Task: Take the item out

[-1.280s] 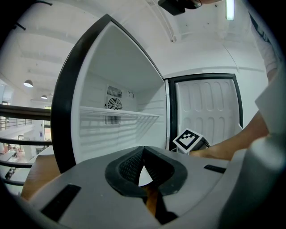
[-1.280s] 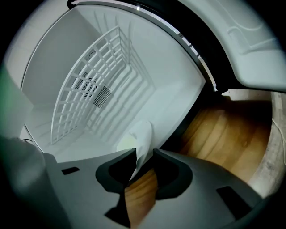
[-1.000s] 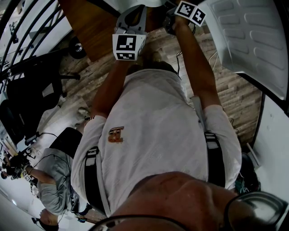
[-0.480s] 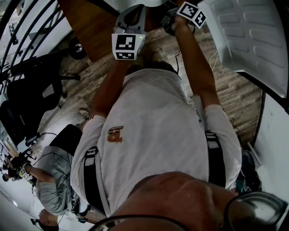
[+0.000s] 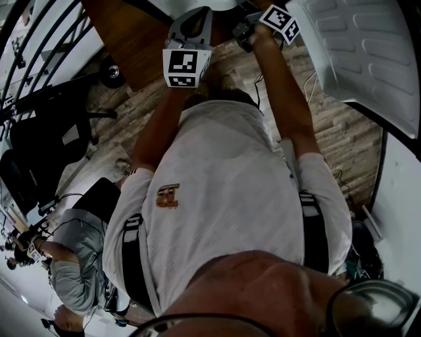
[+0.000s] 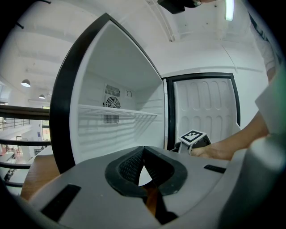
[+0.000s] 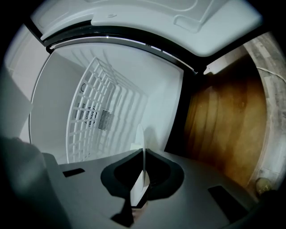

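I stand at an open white fridge [image 6: 117,123]. In the right gripper view a thin white plate [image 7: 141,147], seen edge-on, is pinched between the pads of my right gripper [image 7: 142,154], whose jaws are closing tight on it, in front of the wire shelf [image 7: 105,109]. My left gripper [image 6: 143,151] is shut with nothing between its pads, level with the fridge's mouth. In the head view only the marker cubes show, the left one [image 5: 186,66] and the right one [image 5: 278,20]; both sets of jaws are cut off at the top edge.
The fridge door [image 5: 365,56] hangs open on the right. A wooden panel [image 7: 223,120] flanks the fridge. Wood-plank floor [image 5: 339,141] lies below. A black chair [image 5: 39,141] and a seated person [image 5: 72,266] are at the left, by a railing [image 6: 18,112].
The right gripper's marker cube has shifted slightly at the fridge's mouth. The left gripper has stayed put.
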A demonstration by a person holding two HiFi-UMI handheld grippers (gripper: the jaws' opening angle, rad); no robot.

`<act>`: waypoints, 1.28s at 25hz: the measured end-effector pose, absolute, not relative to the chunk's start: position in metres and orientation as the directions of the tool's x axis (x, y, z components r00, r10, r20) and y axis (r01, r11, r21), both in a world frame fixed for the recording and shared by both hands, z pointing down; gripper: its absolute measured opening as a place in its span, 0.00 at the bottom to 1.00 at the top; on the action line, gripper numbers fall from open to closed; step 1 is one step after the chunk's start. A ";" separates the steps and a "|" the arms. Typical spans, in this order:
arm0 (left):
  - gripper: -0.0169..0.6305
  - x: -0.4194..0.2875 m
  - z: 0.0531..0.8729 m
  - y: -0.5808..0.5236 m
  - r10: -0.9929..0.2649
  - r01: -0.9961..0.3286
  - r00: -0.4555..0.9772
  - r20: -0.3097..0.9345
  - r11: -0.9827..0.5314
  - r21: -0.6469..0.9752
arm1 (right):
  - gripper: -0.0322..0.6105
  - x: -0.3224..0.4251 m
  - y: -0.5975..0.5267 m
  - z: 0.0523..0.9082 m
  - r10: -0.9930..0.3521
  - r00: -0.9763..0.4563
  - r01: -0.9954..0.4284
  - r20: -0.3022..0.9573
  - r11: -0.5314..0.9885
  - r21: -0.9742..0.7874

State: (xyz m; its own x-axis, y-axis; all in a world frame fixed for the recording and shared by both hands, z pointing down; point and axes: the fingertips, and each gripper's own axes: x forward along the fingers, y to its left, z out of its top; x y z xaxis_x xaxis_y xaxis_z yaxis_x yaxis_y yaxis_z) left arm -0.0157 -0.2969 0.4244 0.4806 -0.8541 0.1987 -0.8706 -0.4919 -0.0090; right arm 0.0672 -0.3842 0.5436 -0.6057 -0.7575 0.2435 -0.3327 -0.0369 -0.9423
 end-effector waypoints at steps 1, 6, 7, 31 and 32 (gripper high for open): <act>0.05 -0.015 0.425 -0.297 -0.854 -0.870 0.481 0.199 -0.492 -0.010 | 0.11 0.068 -0.384 0.544 -0.760 -0.603 -0.324 0.242 -0.044 -0.945; 0.05 -0.016 0.425 -0.297 -0.855 -0.871 0.480 0.198 -0.491 -0.008 | 0.11 0.071 -0.379 0.547 -0.773 -0.591 -0.263 0.230 -0.085 -0.961; 0.05 -0.016 0.425 -0.297 -0.855 -0.872 0.479 0.198 -0.490 -0.007 | 0.11 0.071 -0.377 0.547 -0.776 -0.589 -0.248 0.226 -0.093 -0.964; 0.05 -0.022 0.404 -0.291 -0.856 -0.867 0.493 0.153 -0.498 0.008 | 0.11 0.079 -0.348 0.477 -0.847 -0.520 -0.117 0.109 -0.055 -0.992; 0.05 -0.022 0.402 -0.290 -0.856 -0.867 0.494 0.153 -0.499 0.008 | 0.11 0.080 -0.346 0.475 -0.849 -0.517 -0.120 0.110 -0.055 -0.991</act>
State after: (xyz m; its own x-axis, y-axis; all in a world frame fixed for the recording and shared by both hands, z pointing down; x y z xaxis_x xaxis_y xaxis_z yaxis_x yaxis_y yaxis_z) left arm -0.0222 -0.2900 0.4025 0.4938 -0.8561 0.1527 -0.8668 -0.4986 0.0078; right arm 0.0801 -0.3462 0.4746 -0.5170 -0.8489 0.1098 -0.1197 -0.0553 -0.9913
